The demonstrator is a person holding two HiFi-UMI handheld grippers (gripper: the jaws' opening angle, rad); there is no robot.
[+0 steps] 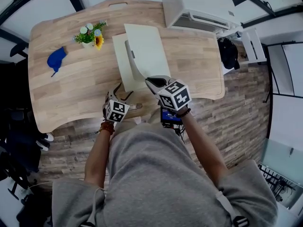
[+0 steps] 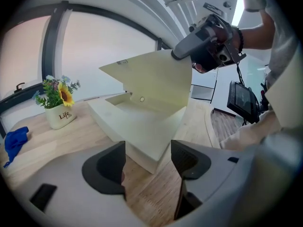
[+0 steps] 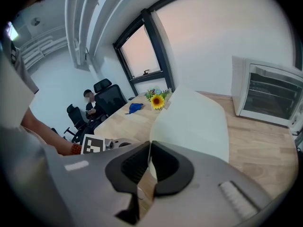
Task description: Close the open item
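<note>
- A person in a grey shirt stands at a light wooden table (image 1: pixel 71 93), seen from above, with a hand-held gripper in each hand.
- The task's thing is a cream-coloured box (image 2: pixel 137 122), lying open near the middle of the table and close to the edge where the person stands.
- Its lid (image 2: pixel 154 79) is raised at a slant over the shallow tray, joined to the tray along one side.
- The right gripper (image 3: pixel 149 162) has its jaws pressed almost together, pinching the thin free edge of the lid. The left gripper view shows it gripping at the lid's upper corner.
- The left gripper (image 2: pixel 148 162) hangs low over the table by the box's near corner, with its jaws spread wide. The corner shows in the gap just ahead of the dark pads, and neither pad presses on it.
- A small white pot of flowers (image 1: pixel 90 36), a sunflower among them, stands on the table to the left of the box.
- A crumpled blue cloth (image 1: pixel 57 59) lies farther left of the pot, well apart from the box.
- A white countertop oven (image 1: pixel 199 6) with a glass door sits at the far right corner of the table.
- A small dark screen (image 2: pixel 242 100) hangs at the person's waist.
- In the right gripper view, another person (image 3: pixel 90 103) sits in a black office chair beyond the table's far end, near a tall window.
</note>
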